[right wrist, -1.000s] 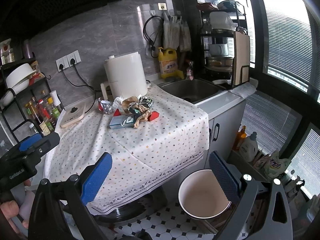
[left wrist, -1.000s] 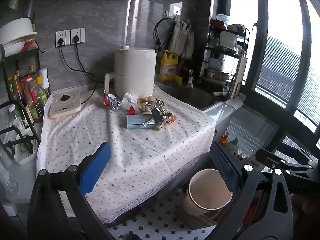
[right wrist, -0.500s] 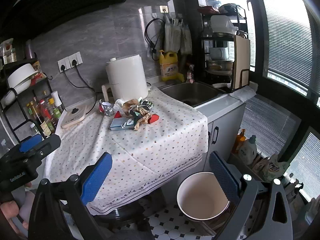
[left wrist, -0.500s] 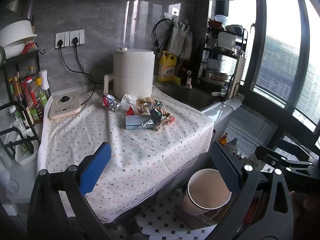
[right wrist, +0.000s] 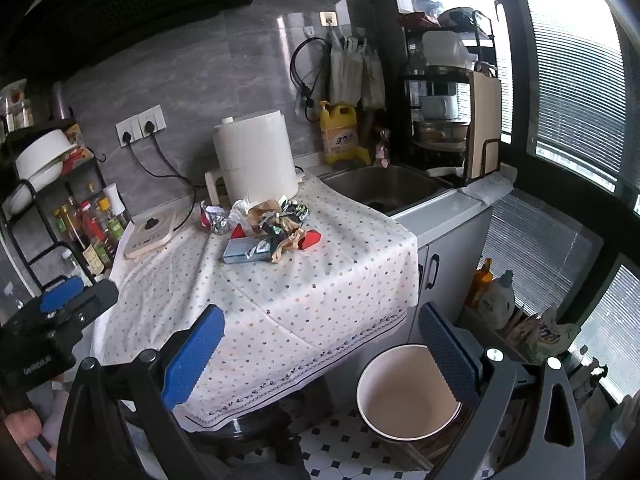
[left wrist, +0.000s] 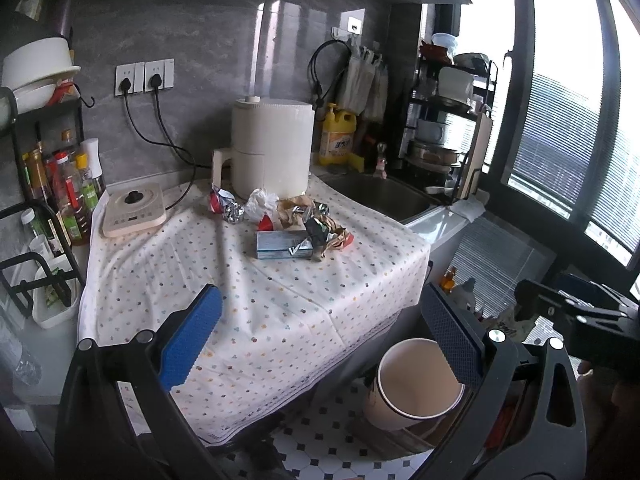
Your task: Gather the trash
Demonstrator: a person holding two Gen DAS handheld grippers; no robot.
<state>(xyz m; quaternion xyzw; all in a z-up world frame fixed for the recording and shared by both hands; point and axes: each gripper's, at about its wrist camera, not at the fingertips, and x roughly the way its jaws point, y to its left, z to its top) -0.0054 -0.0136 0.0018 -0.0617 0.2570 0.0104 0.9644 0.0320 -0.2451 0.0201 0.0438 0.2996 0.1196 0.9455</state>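
A pile of trash point(left wrist: 298, 220) lies on the dotted tablecloth point(left wrist: 248, 292) in front of a white appliance point(left wrist: 272, 152): crumpled foil and paper wrappers, red scraps and a flat blue-grey box point(left wrist: 282, 245). The pile also shows in the right wrist view point(right wrist: 268, 232). A cream bin point(left wrist: 416, 384) stands open on the tiled floor to the right of the table, also in the right wrist view point(right wrist: 408, 396). My left gripper point(left wrist: 320, 340) is open and empty, well short of the pile. My right gripper point(right wrist: 320, 344) is open and empty too.
A cream scale point(left wrist: 134, 210) and a rack of bottles point(left wrist: 60, 192) sit at the left. A sink point(right wrist: 384, 188), a yellow detergent bottle point(right wrist: 340, 134) and a dish rack point(right wrist: 448, 120) stand at the right. Bottles point(right wrist: 496, 296) stand on the floor by the window.
Both grippers have drawn back and risen slightly, so the table and trash look a little farther away. Both stay open and empty.
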